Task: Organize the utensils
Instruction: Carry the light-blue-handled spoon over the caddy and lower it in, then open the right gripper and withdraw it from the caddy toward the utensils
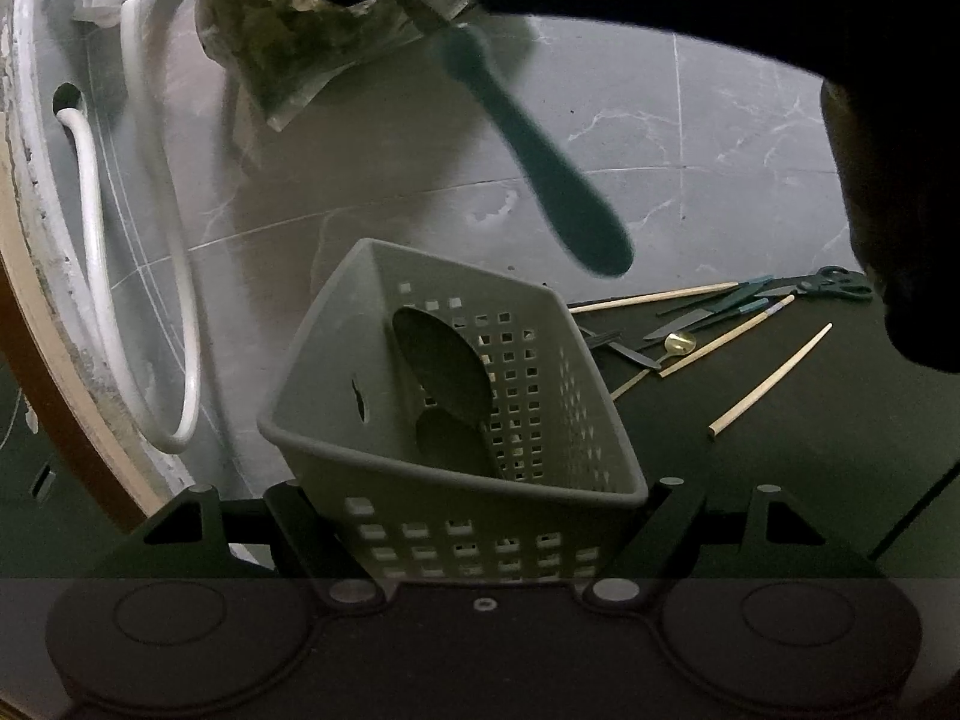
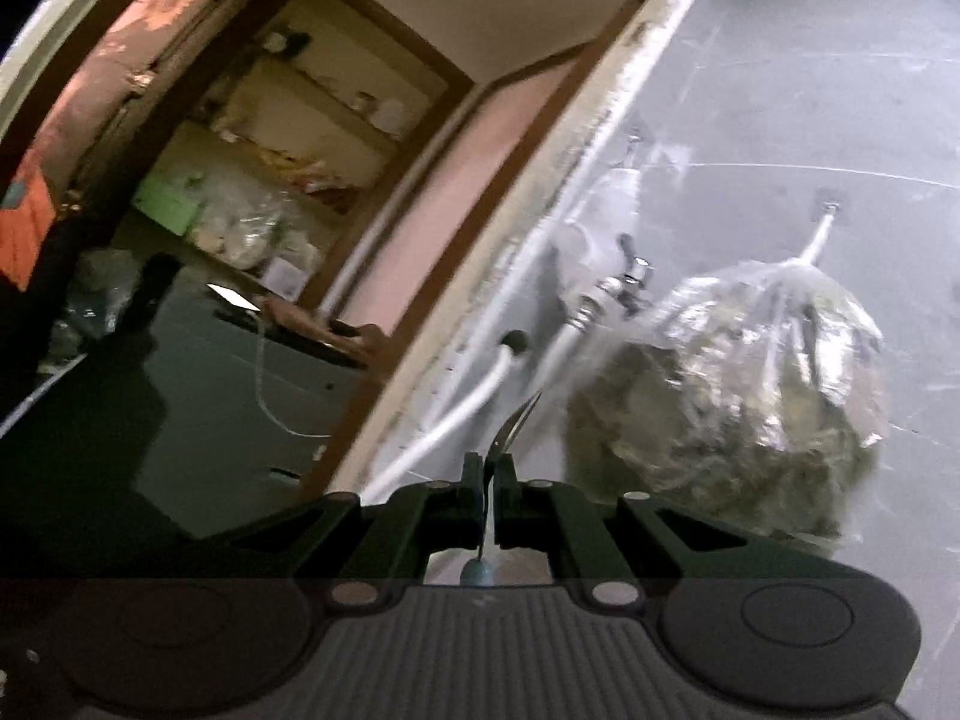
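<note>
The left gripper (image 1: 480, 516) has its two fingers clamped on the near wall of the grey perforated basket (image 1: 456, 408), and the basket is tipped, mouth open toward the camera. Inside it, two dark spoons (image 1: 444, 372) lean against the far perforated wall. Above the basket, well clear of its rim, hangs a dark-handled utensil (image 1: 540, 162), handle end pointing down toward the basket's far right corner. That's the piece in hand!

Over on the right wrist view, the right gripper (image 2: 493, 480) is pinched narrow on that same utensil (image 2: 510, 432), its thin curved metal end poking out past the fingertips, the handle trailing back under the camera. The grip sits on the slim metal neck, which I judge a slippery spot: stiff, light, smooth steel that could swivel between the pads. A hold nearer the thicker handle would likely be surer.

Beyond the basket, to its right on the dark table (image 1: 810, 480), the leftovers wait: wooden chopsticks (image 1: 768, 381), a small gold spoon (image 1: 678, 343), a knife (image 1: 690, 319) and scissors (image 1: 840, 283), all jumbled close together. The chopsticks look light and prone to roll; mid-shaft is the sensible place to take them.
</note>
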Demonstrator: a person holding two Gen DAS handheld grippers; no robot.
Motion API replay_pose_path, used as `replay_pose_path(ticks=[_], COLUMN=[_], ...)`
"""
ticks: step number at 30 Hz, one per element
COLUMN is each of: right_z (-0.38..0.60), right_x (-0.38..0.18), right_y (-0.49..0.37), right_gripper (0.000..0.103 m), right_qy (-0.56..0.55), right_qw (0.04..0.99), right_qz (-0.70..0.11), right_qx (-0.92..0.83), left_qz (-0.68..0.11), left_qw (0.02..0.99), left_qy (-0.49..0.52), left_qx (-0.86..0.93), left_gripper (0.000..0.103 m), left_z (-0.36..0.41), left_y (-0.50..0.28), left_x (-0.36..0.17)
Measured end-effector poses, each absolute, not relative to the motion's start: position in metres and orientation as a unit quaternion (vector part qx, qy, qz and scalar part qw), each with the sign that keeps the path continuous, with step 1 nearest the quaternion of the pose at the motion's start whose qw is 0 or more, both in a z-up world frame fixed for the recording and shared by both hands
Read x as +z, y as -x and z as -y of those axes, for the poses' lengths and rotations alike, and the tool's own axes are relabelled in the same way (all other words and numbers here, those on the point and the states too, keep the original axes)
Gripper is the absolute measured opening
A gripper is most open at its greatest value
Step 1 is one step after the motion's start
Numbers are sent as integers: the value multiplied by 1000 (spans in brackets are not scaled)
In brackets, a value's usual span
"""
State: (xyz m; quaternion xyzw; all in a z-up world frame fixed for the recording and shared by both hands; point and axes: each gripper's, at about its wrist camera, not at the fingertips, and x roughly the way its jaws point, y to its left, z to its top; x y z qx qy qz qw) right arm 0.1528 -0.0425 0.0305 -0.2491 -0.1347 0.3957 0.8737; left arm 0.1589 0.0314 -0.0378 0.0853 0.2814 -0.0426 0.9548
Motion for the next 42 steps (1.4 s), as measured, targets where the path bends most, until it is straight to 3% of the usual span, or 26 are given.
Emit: replay_pose_path(ticks=[6, 16, 30, 35, 37, 38, 40, 42], right_z=[42, 45, 41, 45, 46, 48, 51, 55], right_x=[30, 27, 8, 4, 2, 1, 1, 2], right_y=[-157, -210, -217, -216, -216, -216, -214, -212], right_gripper=[3, 3, 5, 12, 20, 24, 50, 55], right_qy=[209, 80, 71, 82, 84, 83, 79, 79], right_qw=[882, 905, 902, 898, 897, 898, 898, 895], right_qz=[112, 7, -36, -58, -69, -72, -73, -72], right_qx=[407, 418, 424, 429, 428, 427, 428, 432], left_qz=[-281, -283, -282, -282, -282, -282, -282, -283], left_qw=[955, 955, 955, 955, 955, 955, 955, 955], left_qy=[-88, -85, -84, -84, -84, -84, -85, -85], left_qx=[-41, -37, -36, -36, -36, -36, -35, -35], left_gripper=[79, 79, 79, 79, 79, 79, 79, 79], left_z=[-29, -29, -28, -28, -28, -28, -28, -28], left_y=[-157, -157, -157, -157, -157, -157, -157, -157], left_x=[-38, -37, -37, -37, -37, -37, -37, -37])
